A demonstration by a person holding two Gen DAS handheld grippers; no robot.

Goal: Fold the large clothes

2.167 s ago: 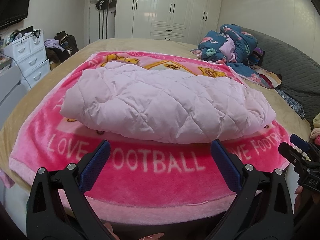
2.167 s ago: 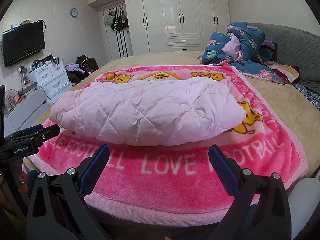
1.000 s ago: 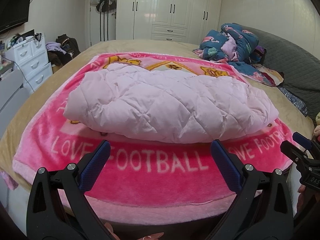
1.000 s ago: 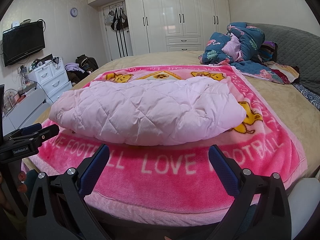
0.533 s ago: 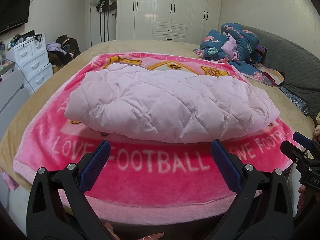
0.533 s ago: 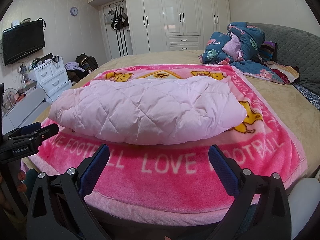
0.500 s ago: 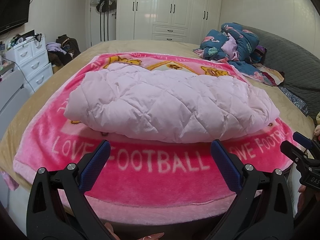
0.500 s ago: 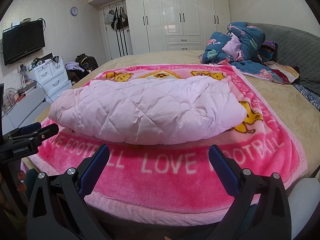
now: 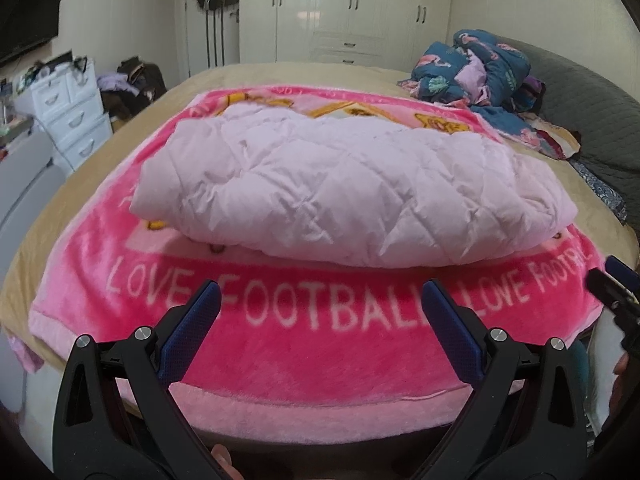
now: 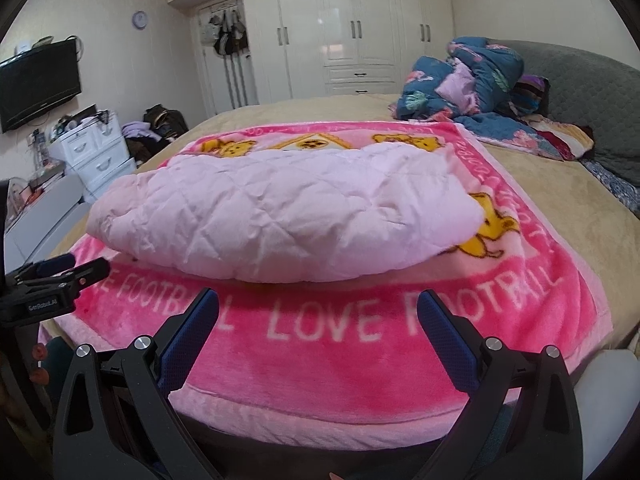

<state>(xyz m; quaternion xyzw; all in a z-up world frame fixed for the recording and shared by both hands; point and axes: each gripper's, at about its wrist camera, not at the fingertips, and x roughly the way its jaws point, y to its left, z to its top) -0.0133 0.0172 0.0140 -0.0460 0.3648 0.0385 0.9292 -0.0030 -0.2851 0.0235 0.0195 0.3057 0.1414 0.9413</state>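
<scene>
Jacket (image 9: 348, 192), pale pink quilted, lies already folded into a bundle on the pink blanket (image 9: 320, 344) just ahead of my left gripper (image 9: 320, 300) and right gripper (image 10: 318, 300), both wide, empty, so little looks left.

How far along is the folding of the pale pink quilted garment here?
Looks largely done: the quilted garment lies as a compact folded bundle on the pink blanket. Nothing is in hand; the left gripper and right gripper are open, short of it. Any further fold cannot be judged.
</scene>
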